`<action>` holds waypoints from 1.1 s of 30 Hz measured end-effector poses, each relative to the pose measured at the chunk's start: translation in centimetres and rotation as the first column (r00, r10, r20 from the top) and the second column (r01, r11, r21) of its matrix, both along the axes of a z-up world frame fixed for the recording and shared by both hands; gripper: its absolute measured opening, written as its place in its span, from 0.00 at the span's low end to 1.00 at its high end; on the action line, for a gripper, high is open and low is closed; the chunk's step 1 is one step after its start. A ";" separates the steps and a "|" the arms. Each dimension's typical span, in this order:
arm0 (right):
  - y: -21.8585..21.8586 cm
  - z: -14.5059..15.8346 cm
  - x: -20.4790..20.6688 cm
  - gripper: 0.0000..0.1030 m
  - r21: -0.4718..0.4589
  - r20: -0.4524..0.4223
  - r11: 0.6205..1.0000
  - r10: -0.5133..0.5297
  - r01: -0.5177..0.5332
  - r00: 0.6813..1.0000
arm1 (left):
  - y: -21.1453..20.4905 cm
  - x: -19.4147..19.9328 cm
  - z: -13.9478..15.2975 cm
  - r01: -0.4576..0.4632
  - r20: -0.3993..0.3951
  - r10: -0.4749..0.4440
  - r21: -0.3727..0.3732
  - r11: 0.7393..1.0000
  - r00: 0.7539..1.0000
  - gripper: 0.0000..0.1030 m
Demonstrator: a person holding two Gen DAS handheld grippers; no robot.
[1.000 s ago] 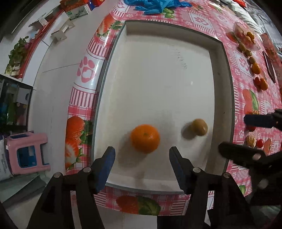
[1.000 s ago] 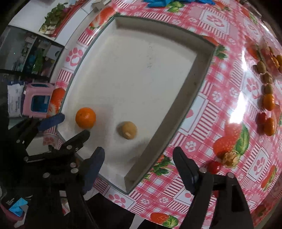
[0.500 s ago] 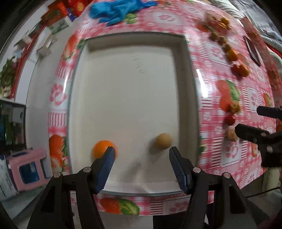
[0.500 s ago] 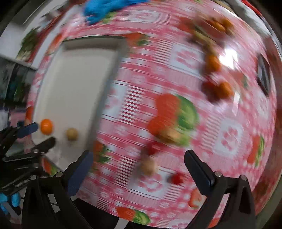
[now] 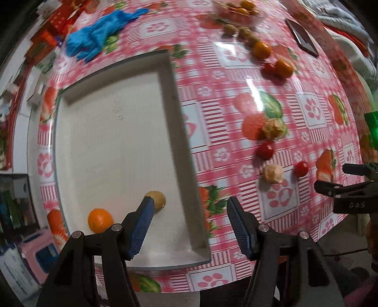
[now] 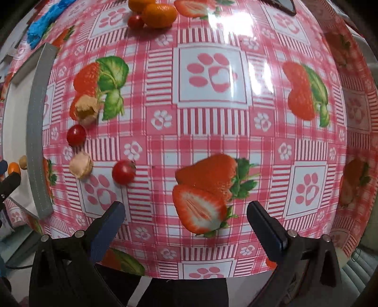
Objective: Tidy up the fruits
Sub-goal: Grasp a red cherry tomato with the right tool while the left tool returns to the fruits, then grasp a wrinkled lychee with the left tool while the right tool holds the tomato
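Note:
A white tray [image 5: 113, 132] lies on the pink checked tablecloth and holds an orange [image 5: 100, 219] and a small brown fruit [image 5: 158, 199] near its front edge. My left gripper [image 5: 189, 224] is open and empty above the tray's front right corner. My right gripper [image 6: 186, 224] is open and empty over bare cloth. Two cherry tomatoes [image 6: 124, 172] [image 6: 76, 135] and two husked pale fruits [image 6: 81, 164] [image 6: 86, 109] lie to its left, beside the tray rim [image 6: 35, 132]. They also show in the left wrist view, tomato [image 5: 265, 150] and husked fruit [image 5: 273, 173].
More oranges [image 5: 284, 68] and small brown fruits [image 5: 230, 28] lie at the table's far side near a clear dish [image 5: 238, 11]. A blue glove [image 5: 99, 42] lies beyond the tray. A dark phone [image 5: 302, 37] lies far right. A pink stool [image 5: 40, 250] stands below left.
Both grippers have swung to the right, away from the tray. The right gripper now looks at the cloth and loose fruits instead of the tray. Both stay open and empty.

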State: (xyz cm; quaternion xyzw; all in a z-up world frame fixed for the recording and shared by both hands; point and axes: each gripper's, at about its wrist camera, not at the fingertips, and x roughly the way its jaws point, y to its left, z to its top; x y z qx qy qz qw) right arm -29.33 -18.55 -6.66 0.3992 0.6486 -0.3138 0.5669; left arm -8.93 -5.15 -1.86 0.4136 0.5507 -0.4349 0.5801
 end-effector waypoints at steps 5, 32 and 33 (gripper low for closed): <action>1.4 -0.7 1.5 1.00 -0.009 0.010 0.998 0.057 -0.057 0.998 | -1.2 -1.5 0.0 0.025 -0.004 -0.025 0.007 1.000 1.000 0.63; 4.5 -0.6 11.2 0.26 -0.080 0.136 0.980 0.192 -0.183 0.972 | -3.4 -2.7 -0.2 0.030 0.005 -0.031 0.056 0.998 1.000 0.63; 4.2 -0.5 10.8 0.26 -0.071 0.151 0.984 0.172 -0.163 0.973 | -3.7 -2.9 -0.2 0.037 0.004 -0.037 0.056 0.998 0.999 0.63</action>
